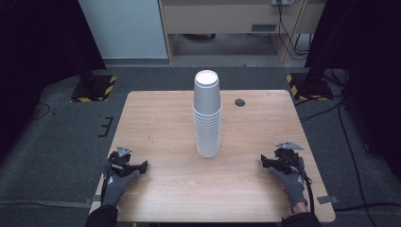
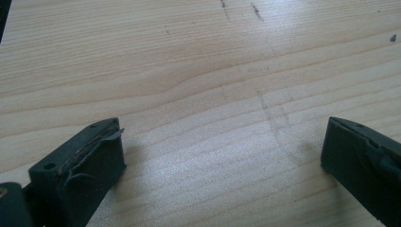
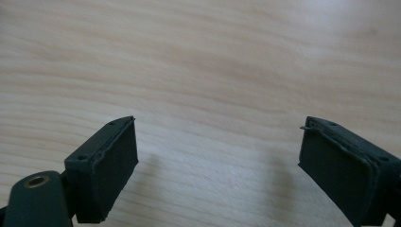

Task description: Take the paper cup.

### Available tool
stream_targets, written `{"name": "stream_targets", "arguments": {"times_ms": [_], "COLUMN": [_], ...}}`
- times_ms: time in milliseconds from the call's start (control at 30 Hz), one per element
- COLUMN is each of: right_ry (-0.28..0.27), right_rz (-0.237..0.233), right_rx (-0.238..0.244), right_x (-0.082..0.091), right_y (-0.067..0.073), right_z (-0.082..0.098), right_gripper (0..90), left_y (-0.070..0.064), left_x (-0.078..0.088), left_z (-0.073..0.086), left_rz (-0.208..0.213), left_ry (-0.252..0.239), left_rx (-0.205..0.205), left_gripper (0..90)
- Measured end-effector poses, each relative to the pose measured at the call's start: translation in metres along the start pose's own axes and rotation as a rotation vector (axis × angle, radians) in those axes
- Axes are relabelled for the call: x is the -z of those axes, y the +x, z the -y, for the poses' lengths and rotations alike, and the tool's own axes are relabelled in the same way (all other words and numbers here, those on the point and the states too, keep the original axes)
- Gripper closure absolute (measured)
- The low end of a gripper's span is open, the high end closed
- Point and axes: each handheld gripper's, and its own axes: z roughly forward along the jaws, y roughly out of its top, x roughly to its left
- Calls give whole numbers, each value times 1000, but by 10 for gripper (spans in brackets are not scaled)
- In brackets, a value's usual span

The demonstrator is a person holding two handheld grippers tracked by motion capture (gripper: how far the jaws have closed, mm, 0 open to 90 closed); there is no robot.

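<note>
A tall stack of white paper cups (image 1: 207,113) stands upside down in the middle of the wooden table (image 1: 161,118). My left gripper (image 1: 135,166) rests near the table's front left, held by a gloved hand, well apart from the stack. Its black jaws stand wide open over bare wood in the left gripper view (image 2: 222,146). My right gripper (image 1: 268,161) rests near the front right, also in a gloved hand. In the right gripper view (image 3: 218,142) its jaws are spread wide with nothing between them.
A small dark round grommet (image 1: 240,102) sits in the tabletop behind and right of the stack. Black stands with yellow-striped bases (image 1: 93,87) flank the table's far corners. Cables (image 1: 331,109) run over the floor at the right.
</note>
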Motion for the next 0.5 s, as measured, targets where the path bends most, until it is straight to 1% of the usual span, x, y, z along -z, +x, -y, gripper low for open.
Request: {"name": "stream_targets", "arguments": {"times_ms": [67,100,133,167,200,267,300,333,367,400,433,467,500], "right_ry": [-43,-43,-64,-83,-102,-112,-144,-144,-155,-172,-201,-201,-222], "right_rz": [-24,-24,-40,-43,-52,-49,-55,-55,-60,-68,-69,-69,-76], "right_rx": [-7,-7,-9,-12,0,2,-1,-1,-4,-6,-6,-6,-11], "right_x": [7,7,10,13,17,20,26,26,29,32,39,39,42], "right_y": [4,4,6,9,12,14,16,16,16,16,17,17,18], "right_z": [-5,-5,-7,-10,-13,-15,-21,-21,-23,-26,-32,-32,-35], "right_gripper": [115,115,113,112,112,114,114,114,114,113,113,113,114], "left_y": [0,0,0,0,0,0,0,0,0,0,0,0,0], "left_x": [0,0,0,0,0,0,0,0,0,0,0,0,0], "left_z": [0,0,0,0,0,0,0,0,0,0,0,0,0], "left_rz": [0,0,0,0,0,0,0,0,0,0,0,0,1], "left_ry": [0,0,0,0,0,0,0,0,0,0,0,0,0], "left_rx": [0,0,0,0,0,-1,0,0,0,0,0,0,0], "left_gripper": [0,0,0,0,0,0,0,0,0,0,0,0,0]}}
